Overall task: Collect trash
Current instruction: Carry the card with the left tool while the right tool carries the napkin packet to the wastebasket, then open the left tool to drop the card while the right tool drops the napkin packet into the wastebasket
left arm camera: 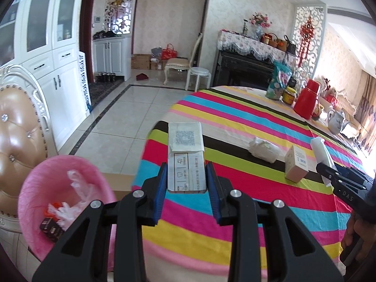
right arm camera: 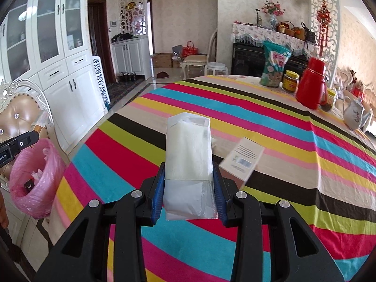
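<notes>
My left gripper (left arm camera: 186, 178) is shut on a long flat cardboard box (left arm camera: 185, 150) and holds it above the near left edge of the striped table (left arm camera: 235, 122). My right gripper (right arm camera: 189, 183) is shut on a white plastic packet (right arm camera: 188, 155) above the table; it also shows in the left wrist view (left arm camera: 320, 151). The pink-lined trash bin (left arm camera: 47, 183) stands low at the left beside the table, with wrappers and a dark box inside; it also shows in the right wrist view (right arm camera: 35, 178). A crumpled white wrapper (left arm camera: 264, 149) and a small white box (left arm camera: 297, 164) lie on the table.
A tan padded chair (left arm camera: 16, 136) stands behind the bin. At the table's far end stand a snack bag (right arm camera: 273, 64), a jar (right arm camera: 291, 81), a red thermos (right arm camera: 310, 87) and a white teapot (right arm camera: 353, 115). White cabinets (left arm camera: 54, 47) line the left wall.
</notes>
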Demonstrator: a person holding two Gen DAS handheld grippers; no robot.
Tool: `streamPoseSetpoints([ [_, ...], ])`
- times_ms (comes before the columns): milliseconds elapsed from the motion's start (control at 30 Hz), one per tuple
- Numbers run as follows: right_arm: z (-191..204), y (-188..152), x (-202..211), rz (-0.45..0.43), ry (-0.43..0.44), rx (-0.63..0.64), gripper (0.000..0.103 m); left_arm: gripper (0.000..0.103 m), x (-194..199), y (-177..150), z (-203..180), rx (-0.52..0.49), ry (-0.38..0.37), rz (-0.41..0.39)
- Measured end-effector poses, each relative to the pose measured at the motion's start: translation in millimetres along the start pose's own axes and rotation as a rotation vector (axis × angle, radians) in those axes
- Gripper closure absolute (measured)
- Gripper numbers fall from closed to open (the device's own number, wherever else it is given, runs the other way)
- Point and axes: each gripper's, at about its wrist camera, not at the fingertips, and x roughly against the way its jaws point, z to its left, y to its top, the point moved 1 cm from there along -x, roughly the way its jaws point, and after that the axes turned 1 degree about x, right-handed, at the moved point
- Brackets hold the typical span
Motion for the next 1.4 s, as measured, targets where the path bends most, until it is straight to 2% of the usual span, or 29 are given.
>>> streamPoseSetpoints([
  [267, 61, 12, 7, -0.02, 0.078, 0.054, 0.067, 0.071, 44, -2, 64, 0.044, 0.068, -0.05],
  [667, 155, 32, 9, -0.031, 0.203, 0.147, 0.067, 0.071, 87, -11, 153, 0.121, 0.156, -0.083],
  [1033, 237, 37, 3, -0.008, 0.316, 0.226, 0.067, 0.071, 96, -24, 204, 0.174, 0.204, -0.077],
  [1400, 302, 37, -12, 0.011, 0.378, 0.293, 0.067, 0.071, 92, -33, 242, 0.218, 0.222, -0.06],
])
